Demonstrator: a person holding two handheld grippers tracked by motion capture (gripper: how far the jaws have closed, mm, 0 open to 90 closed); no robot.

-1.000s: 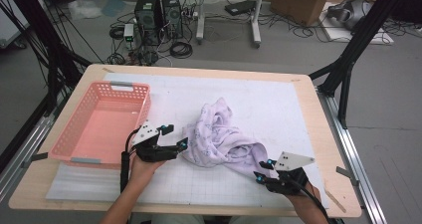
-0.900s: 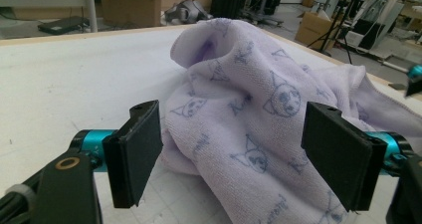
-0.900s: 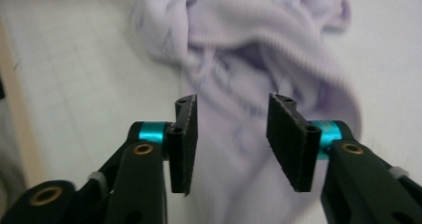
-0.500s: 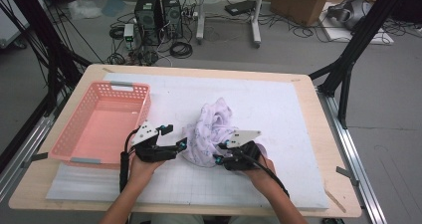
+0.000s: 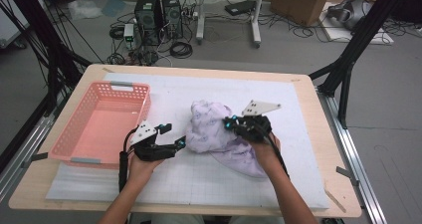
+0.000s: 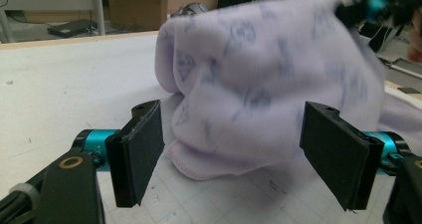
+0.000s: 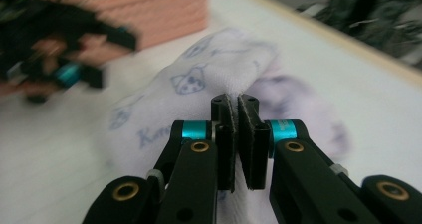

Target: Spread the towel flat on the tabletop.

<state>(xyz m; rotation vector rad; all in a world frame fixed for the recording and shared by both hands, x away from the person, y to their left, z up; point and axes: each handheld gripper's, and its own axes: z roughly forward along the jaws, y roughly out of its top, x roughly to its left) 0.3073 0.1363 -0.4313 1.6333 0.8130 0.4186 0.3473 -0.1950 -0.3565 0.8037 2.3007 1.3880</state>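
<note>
**Cloth pinched on my right, left jaws wide**

The cloth (image 5: 219, 134) lies near the middle of the table (image 5: 318, 149), on the white mat (image 5: 209, 179), bunched into a soft heap. Its long axis runs from the raised hump at the upper left down to a flat tail at the lower right, towards my right forearm. It is pale lilac fleece with small printed animal faces and a stitched hem, which I see up close in the left gripper view (image 6: 259, 99).

My right gripper (image 5: 235, 126) has a fold of that cloth (image 7: 199, 84) at the top of the heap. Its jaws have just been closing and now stand clamped together on the fabric, which pokes up between the black pads (image 7: 225, 134). The right hand comes in from below, wrist over the cloth's tail, with the grey plate on top tipped to the far side.

My left gripper (image 5: 174, 139) sits just beside the heap's left edge, pointing right at it. Its jaws stand wide apart, the flat black pads (image 6: 139, 154) on either side of the hem and not pressing it. The left hand rests low on the mat.

The pink plastic basket (image 5: 84, 144), with lattice walls, stands to the left, near the left hand.
</note>
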